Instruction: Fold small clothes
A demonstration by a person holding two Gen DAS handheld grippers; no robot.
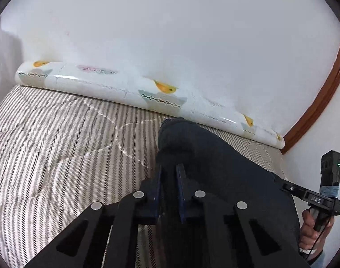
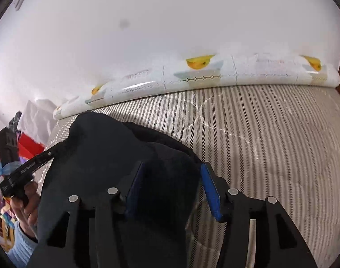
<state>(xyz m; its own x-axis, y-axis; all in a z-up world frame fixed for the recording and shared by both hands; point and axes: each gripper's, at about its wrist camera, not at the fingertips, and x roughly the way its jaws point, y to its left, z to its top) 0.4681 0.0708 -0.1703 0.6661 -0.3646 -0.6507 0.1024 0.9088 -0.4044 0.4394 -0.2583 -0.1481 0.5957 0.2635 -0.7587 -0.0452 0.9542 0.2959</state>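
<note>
A dark garment point(image 1: 214, 167) is being held bunched over the striped bedcover point(image 1: 58, 145), near the patterned roll point(image 1: 103, 82) lying along the white wall point(image 1: 170, 22). Its fabric is being pinched between the nearly closed blue pads of the left gripper point(image 1: 169, 174), while the right gripper point(image 2: 172, 172) is being kept parted, the cloth draped between its pads point(image 2: 209, 183) without being pressed. The right gripper's handle is being held by a hand point(image 1: 312, 230) at the left view's edge
</note>
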